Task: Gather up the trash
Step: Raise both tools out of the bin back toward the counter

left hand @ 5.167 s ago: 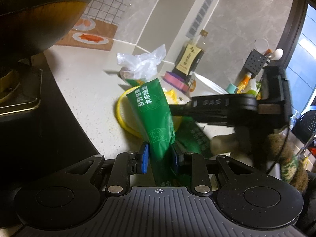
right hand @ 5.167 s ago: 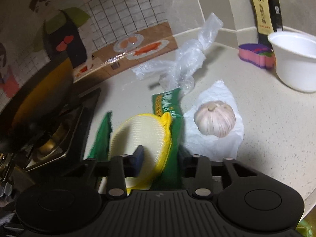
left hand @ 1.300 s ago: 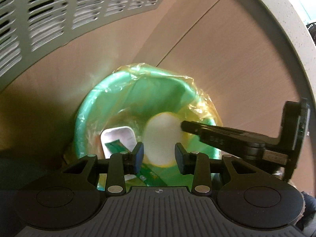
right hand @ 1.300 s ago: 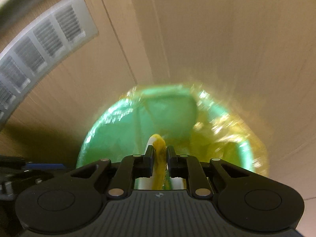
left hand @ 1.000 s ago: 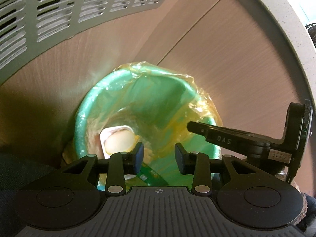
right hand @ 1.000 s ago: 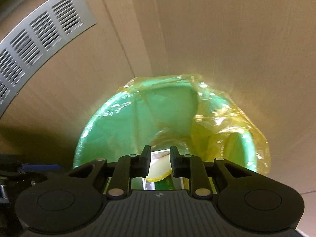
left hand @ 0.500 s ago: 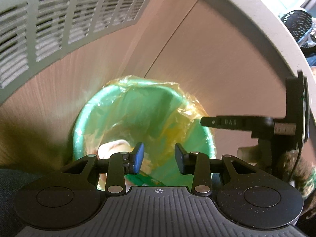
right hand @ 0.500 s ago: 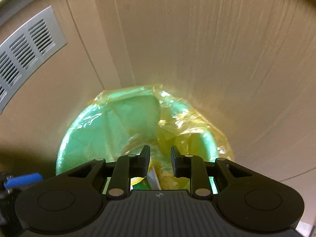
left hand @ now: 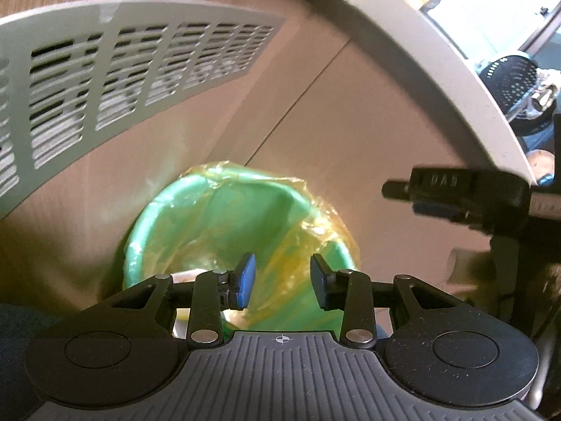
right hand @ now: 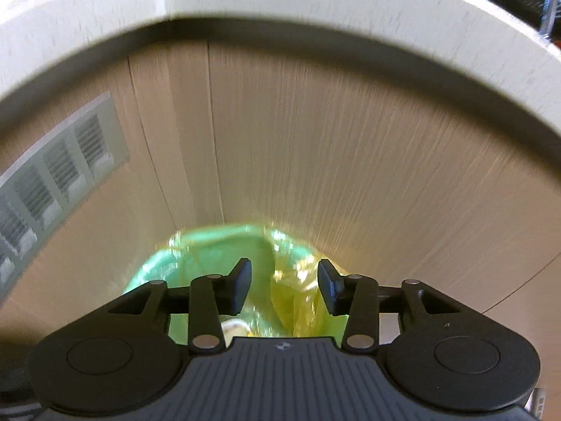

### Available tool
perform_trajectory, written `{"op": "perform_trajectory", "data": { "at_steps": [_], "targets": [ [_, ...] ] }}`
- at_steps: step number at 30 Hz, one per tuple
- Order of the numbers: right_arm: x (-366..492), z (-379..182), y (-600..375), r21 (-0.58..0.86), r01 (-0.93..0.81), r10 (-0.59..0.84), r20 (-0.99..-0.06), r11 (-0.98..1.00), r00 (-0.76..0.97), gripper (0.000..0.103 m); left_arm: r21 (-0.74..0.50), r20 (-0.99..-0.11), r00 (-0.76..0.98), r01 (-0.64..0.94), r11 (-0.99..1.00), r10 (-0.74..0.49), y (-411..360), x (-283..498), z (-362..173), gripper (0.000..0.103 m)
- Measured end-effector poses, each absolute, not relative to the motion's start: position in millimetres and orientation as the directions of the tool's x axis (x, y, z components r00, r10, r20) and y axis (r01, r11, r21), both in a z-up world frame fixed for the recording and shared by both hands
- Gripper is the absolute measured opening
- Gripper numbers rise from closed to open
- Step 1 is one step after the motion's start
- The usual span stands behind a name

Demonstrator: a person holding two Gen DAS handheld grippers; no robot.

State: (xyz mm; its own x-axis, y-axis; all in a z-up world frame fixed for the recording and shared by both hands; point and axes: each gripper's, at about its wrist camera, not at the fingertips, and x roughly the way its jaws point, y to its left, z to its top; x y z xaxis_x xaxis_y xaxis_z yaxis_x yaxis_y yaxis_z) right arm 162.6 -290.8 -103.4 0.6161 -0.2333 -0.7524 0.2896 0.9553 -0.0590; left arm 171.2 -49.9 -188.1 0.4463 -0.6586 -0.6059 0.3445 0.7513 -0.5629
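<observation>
Both my left gripper (left hand: 280,280) and right gripper (right hand: 283,286) hang spread and empty above the green bin (left hand: 224,210).

A home kitchen, seen low against the cabinets. Pale wood cabinet fronts (right hand: 315,147) fill twelve o'clock, under a speckled white countertop edge (right hand: 280,3). A grey slatted vent panel (left hand: 115,70) sits at ten o'clock, a black colander (left hand: 515,80) at two, and a green lined bin (left hand: 196,217) stands at six.
</observation>
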Motion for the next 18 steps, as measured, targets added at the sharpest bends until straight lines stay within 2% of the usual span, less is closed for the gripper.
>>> {"op": "perform_trajectory", "data": {
  "at_steps": [10,18],
  "targets": [
    [155,-62,-282,-0.121,0.301,-0.303,-0.659,0.946,0.689,0.050,-0.537,-0.554,0.481,0.417,0.733,-0.680,-55,163,-166,0.038],
    [147,-28,-285,-0.127,0.291,-0.309,-0.583,0.948,0.751,0.051,-0.503,-0.380,0.541,0.560,0.658,-0.750,-56,138,-98,0.038]
  ]
}}
